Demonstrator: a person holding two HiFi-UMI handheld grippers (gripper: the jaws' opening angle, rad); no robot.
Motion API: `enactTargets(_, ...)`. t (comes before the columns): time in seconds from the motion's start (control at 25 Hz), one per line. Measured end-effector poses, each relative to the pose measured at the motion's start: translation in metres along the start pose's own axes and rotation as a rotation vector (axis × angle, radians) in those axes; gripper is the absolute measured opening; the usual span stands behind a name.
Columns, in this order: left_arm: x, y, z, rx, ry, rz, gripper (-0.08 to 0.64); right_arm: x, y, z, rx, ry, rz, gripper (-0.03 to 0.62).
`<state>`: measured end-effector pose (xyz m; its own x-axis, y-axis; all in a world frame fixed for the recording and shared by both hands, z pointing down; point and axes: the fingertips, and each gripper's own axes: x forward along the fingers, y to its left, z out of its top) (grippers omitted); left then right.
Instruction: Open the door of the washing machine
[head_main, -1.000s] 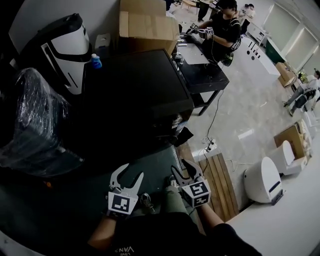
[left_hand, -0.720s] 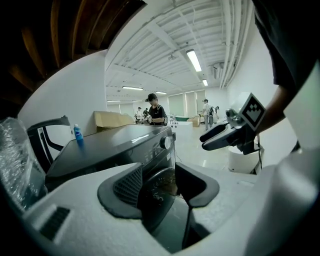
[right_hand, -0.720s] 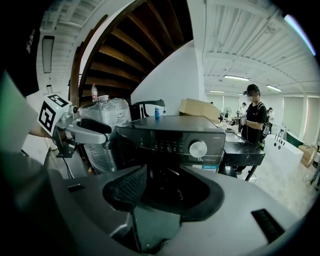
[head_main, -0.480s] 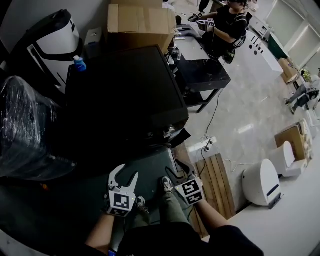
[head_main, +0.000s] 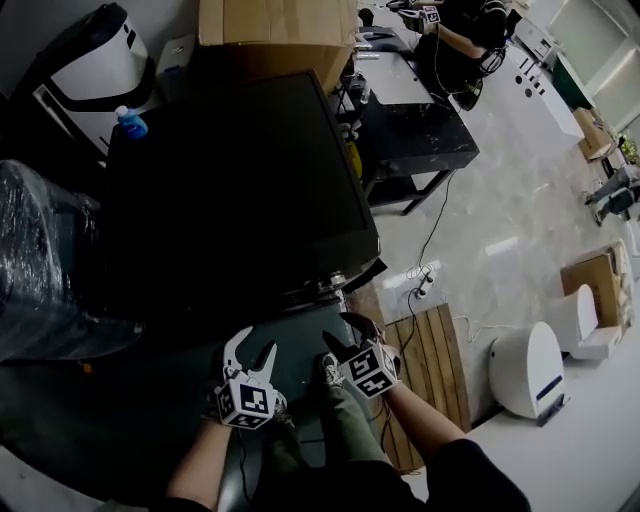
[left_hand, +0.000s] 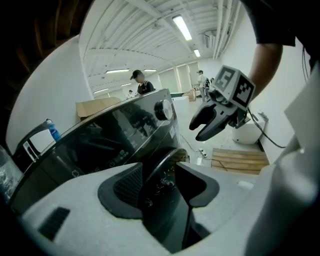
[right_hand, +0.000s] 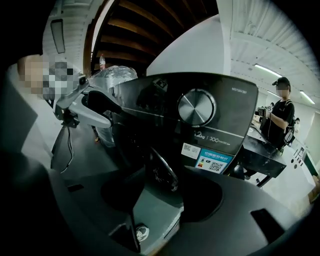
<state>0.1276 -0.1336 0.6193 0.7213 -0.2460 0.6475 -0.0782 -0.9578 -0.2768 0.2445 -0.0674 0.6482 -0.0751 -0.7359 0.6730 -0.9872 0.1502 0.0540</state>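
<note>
The black washing machine (head_main: 240, 180) fills the middle of the head view, seen from above. Its round door (left_hand: 161, 167) with a dark rim shows on its front, below the silver dial (right_hand: 196, 107). My left gripper (head_main: 250, 352), with white fingers, hangs open just before the machine's front. My right gripper (head_main: 345, 338), with dark fingers, is beside it on the right. Its jaws have just been opening and hold nothing. In both gripper views the door rim (right_hand: 162, 170) lies ahead between the jaws, untouched. Each gripper sees the other: the right gripper (left_hand: 212, 120), the left gripper (right_hand: 95, 107).
A cardboard box (head_main: 275, 30) and a blue bottle (head_main: 130, 122) sit behind the machine. A plastic-wrapped bulk (head_main: 45, 260) stands at its left, a black table (head_main: 420, 130) at its right. A wooden pallet (head_main: 430, 370) and a cable (head_main: 420, 285) lie on the floor at right.
Both grippers have sunk and drawn nearer to the machine's front. The head view has tilted further over the machine.
</note>
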Motion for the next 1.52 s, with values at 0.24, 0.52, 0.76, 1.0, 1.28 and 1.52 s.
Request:
enactTargets(0.24, 0.036, 0.010, -0.009, 0.078, 0.073, 0.020, 0.199, 0.047, -0.015, -0.016, -0.156, 0.047, 0.087, 0.213)
enactTargets(0.52, 0.062, 0.008, -0.021, 0.081, 0.147, 0.027, 0.201, 0.087, -0.023, -0.036, -0.284, 0.108, 0.187, 0.204)
enactTargets(0.76, 0.071, 0.012, -0.022, 0.114, 0.175, 0.042, 0.202, 0.099, -0.020, -0.037, -0.380, 0.118, 0.282, 0.175)
enactTargets(1.0, 0.078, 0.014, -0.023, 0.153, 0.195, 0.039, 0.190, 0.106, -0.012, -0.045, -0.443, 0.111, 0.326, 0.157)
enactTargets(1.28, 0.076, 0.016, -0.022, 0.130, 0.175, 0.028, 0.179, 0.110, -0.013, -0.045, -0.469, 0.093, 0.305, 0.124)
enactTargets(1.52, 0.075, 0.015, -0.023, 0.102, 0.162, 0.024, 0.166, 0.111, -0.011, -0.044, -0.459, 0.130, 0.301, 0.114)
